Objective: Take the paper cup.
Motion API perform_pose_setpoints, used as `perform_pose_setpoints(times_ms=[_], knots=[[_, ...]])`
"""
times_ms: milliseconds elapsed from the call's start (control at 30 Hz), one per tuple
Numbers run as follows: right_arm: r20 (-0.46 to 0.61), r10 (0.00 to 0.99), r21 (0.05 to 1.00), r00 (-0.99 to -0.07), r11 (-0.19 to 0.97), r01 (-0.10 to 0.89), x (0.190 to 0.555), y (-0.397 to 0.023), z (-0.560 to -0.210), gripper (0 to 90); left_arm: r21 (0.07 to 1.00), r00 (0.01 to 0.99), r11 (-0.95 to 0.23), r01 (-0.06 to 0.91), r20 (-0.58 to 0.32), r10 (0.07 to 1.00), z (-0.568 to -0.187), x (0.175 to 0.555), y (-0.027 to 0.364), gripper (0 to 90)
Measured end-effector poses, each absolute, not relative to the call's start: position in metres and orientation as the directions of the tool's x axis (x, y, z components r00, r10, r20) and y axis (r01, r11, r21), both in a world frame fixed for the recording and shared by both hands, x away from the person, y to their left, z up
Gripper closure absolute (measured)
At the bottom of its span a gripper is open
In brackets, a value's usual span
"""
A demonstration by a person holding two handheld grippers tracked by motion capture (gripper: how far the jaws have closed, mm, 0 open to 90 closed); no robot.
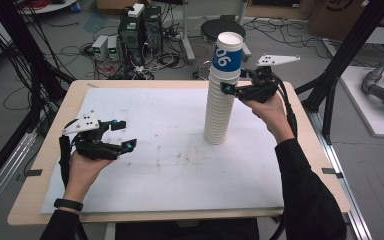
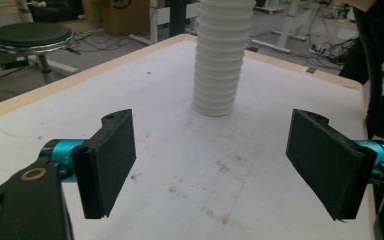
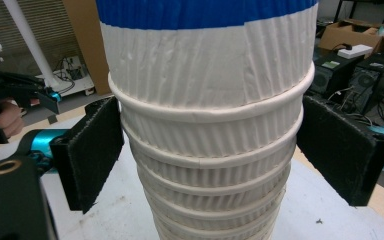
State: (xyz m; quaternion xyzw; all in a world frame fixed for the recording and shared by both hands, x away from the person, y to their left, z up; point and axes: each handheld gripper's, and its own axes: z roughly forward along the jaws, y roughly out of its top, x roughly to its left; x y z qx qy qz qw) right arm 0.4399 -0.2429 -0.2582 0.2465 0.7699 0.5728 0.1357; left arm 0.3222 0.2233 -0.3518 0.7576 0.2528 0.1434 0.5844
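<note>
A tall stack of white ribbed paper cups (image 1: 218,107) stands upright on the white sheet (image 1: 170,165) that covers the wooden bench (image 1: 50,135), its long axis vertical and the mouths of the cups facing up. It is one stack; the cups in it are too many and too tightly nested to count surely. The topmost cup (image 1: 228,55) differs from the rest, bearing a blue band with white figures. The stack sits toward the right rear of the sheet.

The right tongs (image 1: 232,90) are at the stack's upper part, just below the blue band; in the right gripper view (image 3: 207,160) the two black pads lie against opposite sides of the ribbed cups, grasping the stack. The left tongs (image 1: 122,135) hover over the left side of the sheet, well apart from the stack, released and with nothing between them (image 2: 212,167).
</note>
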Motion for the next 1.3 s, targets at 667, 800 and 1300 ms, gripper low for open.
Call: perform_pose_setpoints(times_ms=[667, 800, 1300], knots=[[0.054, 0.521, 0.949, -0.852, 0.240, 0.207, 0.440, -0.244, -0.258, 12.9, 0.970, 0.888, -0.208, 0.126, -0.017, 0.459, -0.277, 0.346, 0.171, 19.9], [0.051, 0.523, 0.949, -0.851, 0.240, 0.204, 0.439, -0.243, -0.258, 12.9, 0.972, 0.891, -0.209, 0.106, 0.001, 0.454, -0.256, 0.357, 0.154, 19.9], [0.054, 0.517, 0.948, -0.854, 0.242, 0.206, 0.439, -0.245, -0.258, 13.0, 0.987, 0.919, -0.138, 0.077, -0.017, 0.394, -0.197, 0.396, 0.093, 19.9]])
